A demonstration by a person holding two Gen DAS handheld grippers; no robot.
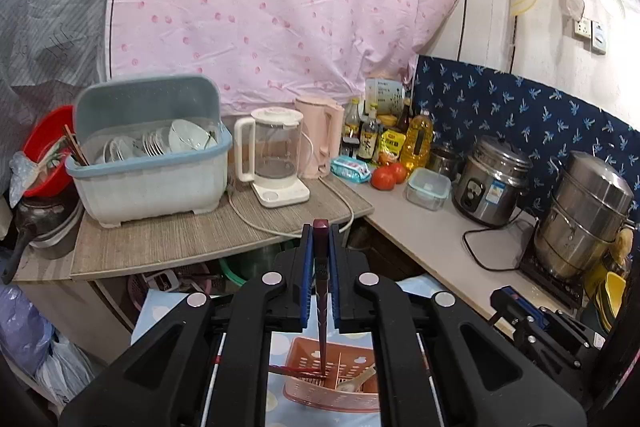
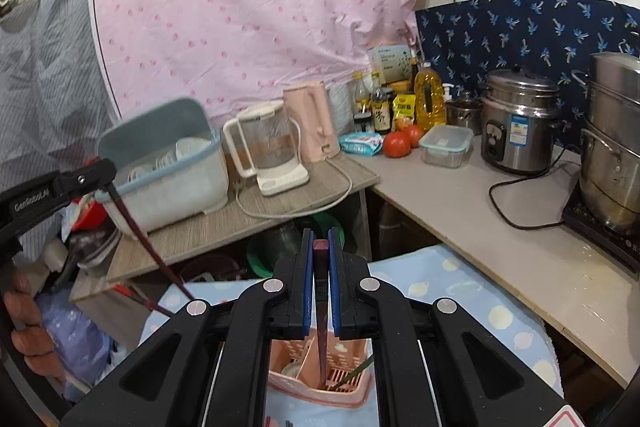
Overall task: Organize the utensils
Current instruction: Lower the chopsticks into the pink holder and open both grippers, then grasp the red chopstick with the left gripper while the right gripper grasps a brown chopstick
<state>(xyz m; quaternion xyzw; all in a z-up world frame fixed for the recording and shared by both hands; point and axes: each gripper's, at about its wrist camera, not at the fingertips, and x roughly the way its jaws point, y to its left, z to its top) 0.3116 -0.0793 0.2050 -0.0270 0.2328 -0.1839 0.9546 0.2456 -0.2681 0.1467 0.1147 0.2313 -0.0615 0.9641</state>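
My left gripper [image 1: 320, 231] is shut on a dark red chopstick [image 1: 321, 291] held upright. Its lower end reaches down over a pink slotted utensil basket [image 1: 332, 402] that holds red chopsticks [image 1: 294, 371] and a white spoon [image 1: 357, 381]. My right gripper [image 2: 320, 238] is shut on a second dark red chopstick [image 2: 321, 307], whose tip hangs in the pink basket [image 2: 320, 395] beside a white spoon [image 2: 299, 367]. In the right wrist view the left gripper [image 2: 86, 179] appears at the left with its chopstick [image 2: 140, 239]. Whether either tip touches the basket floor is hidden.
The basket stands on a pale blue spotted cloth [image 2: 460, 291]. Behind it, a counter carries a blue dish rack [image 1: 148, 167] with bowls, a glass kettle [image 1: 276, 159], a pink kettle [image 1: 320, 139], bottles, tomatoes [image 1: 387, 175], a rice cooker [image 1: 494, 183], a steel pot [image 1: 584, 219] and a black cord [image 1: 480, 247].
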